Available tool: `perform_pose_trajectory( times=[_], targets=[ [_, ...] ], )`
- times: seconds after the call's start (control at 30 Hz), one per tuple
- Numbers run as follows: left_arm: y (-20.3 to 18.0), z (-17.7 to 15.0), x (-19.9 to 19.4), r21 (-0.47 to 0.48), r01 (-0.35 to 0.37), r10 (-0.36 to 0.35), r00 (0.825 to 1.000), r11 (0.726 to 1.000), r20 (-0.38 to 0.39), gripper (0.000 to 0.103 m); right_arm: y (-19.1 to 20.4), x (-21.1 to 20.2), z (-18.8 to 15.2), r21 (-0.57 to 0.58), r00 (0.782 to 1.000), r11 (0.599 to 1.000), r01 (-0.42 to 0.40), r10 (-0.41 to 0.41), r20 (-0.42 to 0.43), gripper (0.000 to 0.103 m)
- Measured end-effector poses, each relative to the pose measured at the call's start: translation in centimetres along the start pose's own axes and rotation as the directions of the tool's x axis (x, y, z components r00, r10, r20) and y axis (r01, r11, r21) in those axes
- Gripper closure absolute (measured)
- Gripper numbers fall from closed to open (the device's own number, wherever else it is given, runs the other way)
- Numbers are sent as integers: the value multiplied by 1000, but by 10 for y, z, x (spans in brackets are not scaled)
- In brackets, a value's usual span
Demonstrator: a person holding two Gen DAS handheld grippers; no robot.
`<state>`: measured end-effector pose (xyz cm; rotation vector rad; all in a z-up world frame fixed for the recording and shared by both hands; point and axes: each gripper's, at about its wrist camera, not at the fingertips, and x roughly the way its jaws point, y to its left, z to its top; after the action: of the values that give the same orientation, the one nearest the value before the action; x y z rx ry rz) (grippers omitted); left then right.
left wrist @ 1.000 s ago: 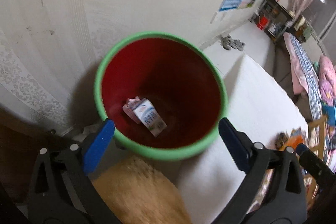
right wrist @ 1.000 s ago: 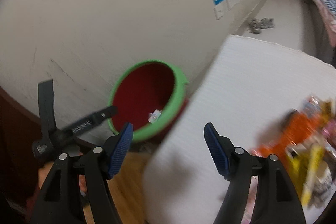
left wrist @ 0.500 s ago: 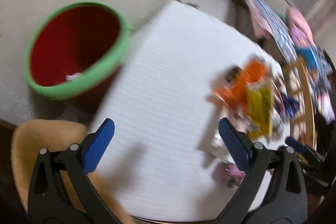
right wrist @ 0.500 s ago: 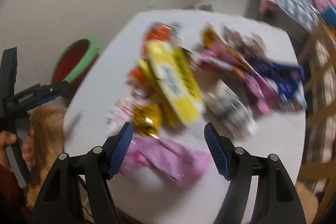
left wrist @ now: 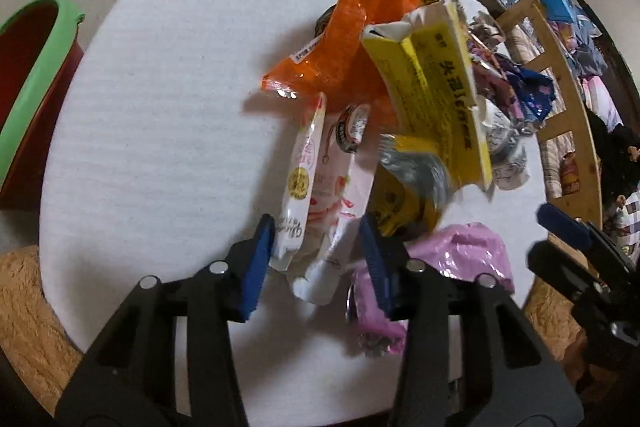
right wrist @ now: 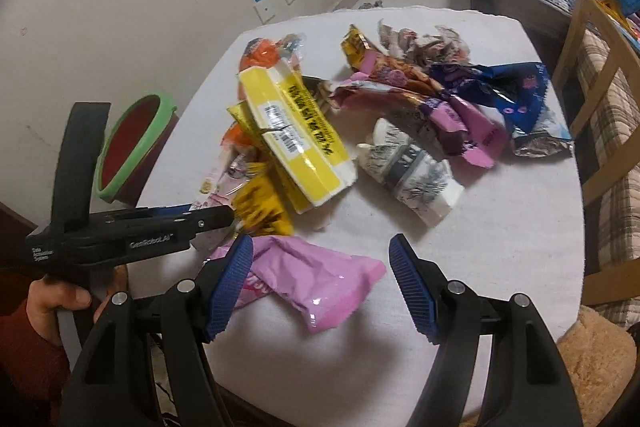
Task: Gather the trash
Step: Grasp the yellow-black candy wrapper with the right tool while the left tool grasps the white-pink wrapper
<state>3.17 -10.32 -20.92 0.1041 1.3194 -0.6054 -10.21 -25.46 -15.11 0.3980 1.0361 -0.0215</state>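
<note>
While closing, left tool (left wrist: 316, 253) straddles pink-and-white pouch (left wrist: 320, 195), pads not yet pressing.

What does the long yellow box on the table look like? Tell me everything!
The yellow box is a long, thin cardboard carton with white edges, black writing along one side and a white barcode label. One end is torn open. It lies tilted on top of the trash pile, resting on an orange wrapper and a gold wrapper, near the middle of the white table. No claw touches it.
</note>
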Motion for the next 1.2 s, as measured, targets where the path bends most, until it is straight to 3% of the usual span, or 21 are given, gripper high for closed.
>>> perform_pose_trajectory(
  times=[0.2, 0.3, 0.4, 0.53, 0.8, 1.2],
  targets=[
    [31, -20, -23, -78, -47, 48, 999, 996, 15, 61, 27, 17, 10, -54, 998, 997, -55, 54, -20, 35],
    [47, -30, -24, -129, -86, 88, 996, 988, 12, 52, 37, 27, 15, -66, 998, 996, -62, 60, -25, 35],
    [59, -34, -28, -167, -82, 85, 996, 983, 14, 43, 43, 35, 21, -73, 998, 995, -63, 61, -24, 35],
    [55, -31, -34, -164, -81, 89, 995, 983, 48, 37, 46, 43, 28, -98, 997, 993, -66, 63, -39, 49],
    [52, -33, -20, -146, -81, 84, 996, 986, 12, 38, 48, 68, 35, -103, 993, 993, -66, 55, -103, 71],
    [55, -38, -19, -138, -88, 89, 996, 987, 4, 40, 44, 79, 32, -93, 993, 995, -17, 6, -119, 69]
  ],
)
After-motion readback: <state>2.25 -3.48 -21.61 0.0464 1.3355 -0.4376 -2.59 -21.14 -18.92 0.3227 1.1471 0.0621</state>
